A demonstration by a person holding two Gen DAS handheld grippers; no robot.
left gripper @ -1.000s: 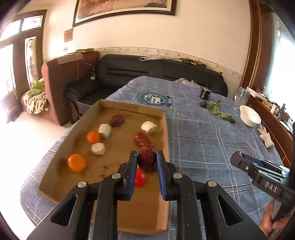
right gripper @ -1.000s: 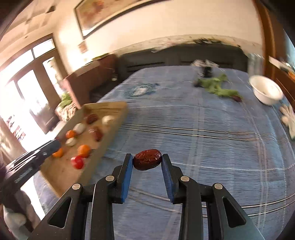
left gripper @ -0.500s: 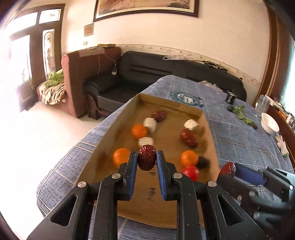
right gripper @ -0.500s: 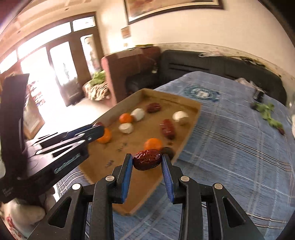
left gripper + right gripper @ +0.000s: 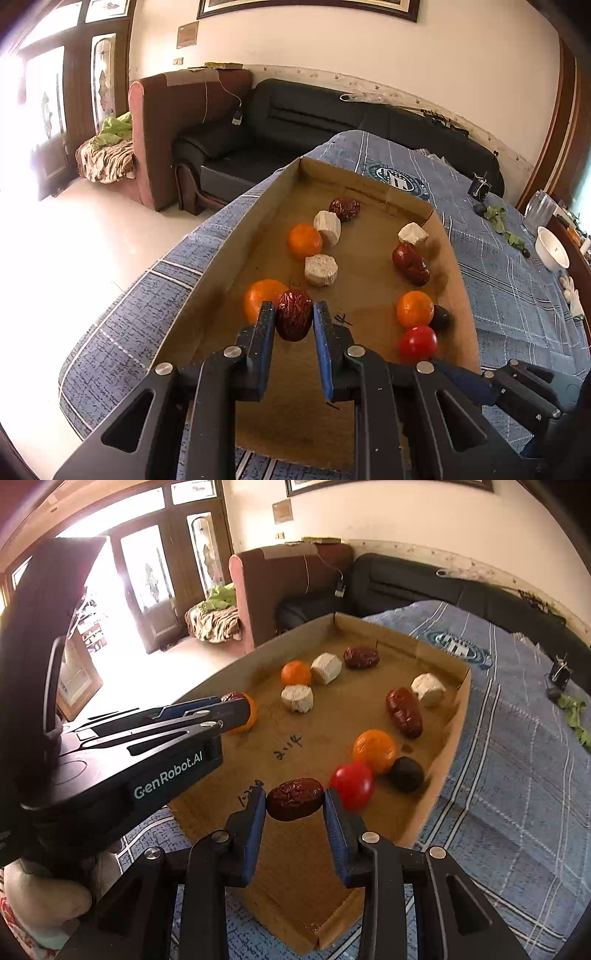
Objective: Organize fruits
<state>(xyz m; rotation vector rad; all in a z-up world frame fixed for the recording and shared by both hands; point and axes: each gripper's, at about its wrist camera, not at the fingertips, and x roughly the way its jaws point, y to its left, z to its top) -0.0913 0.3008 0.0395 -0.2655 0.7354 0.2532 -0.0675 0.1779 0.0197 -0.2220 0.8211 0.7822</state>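
Note:
A shallow cardboard tray (image 5: 369,424) lies on the blue plaid tablecloth (image 5: 509,280); it also shows in the right wrist view (image 5: 295,867). In it lie oranges (image 5: 304,240), red dates (image 5: 410,263), pale cut chunks (image 5: 320,270), a red tomato (image 5: 417,344) and a dark fruit (image 5: 406,774). My left gripper (image 5: 294,315) is shut on a red date (image 5: 293,320) above the tray's near left part. My right gripper (image 5: 294,800) is shut on another red date (image 5: 294,799) over the tray's near end, beside the tomato (image 5: 352,784).
A white bowl (image 5: 552,253), green leaves (image 5: 500,221) and a glass jar (image 5: 539,212) sit at the table's far right. A black sofa (image 5: 295,122) and a brown armchair (image 5: 177,122) stand beyond the table. The left gripper's body (image 5: 110,760) fills the right wrist view's left side.
Both grippers have swung left from over the tablecloth to above the tray, each still holding its date. The right gripper now hangs over the tray's near end.

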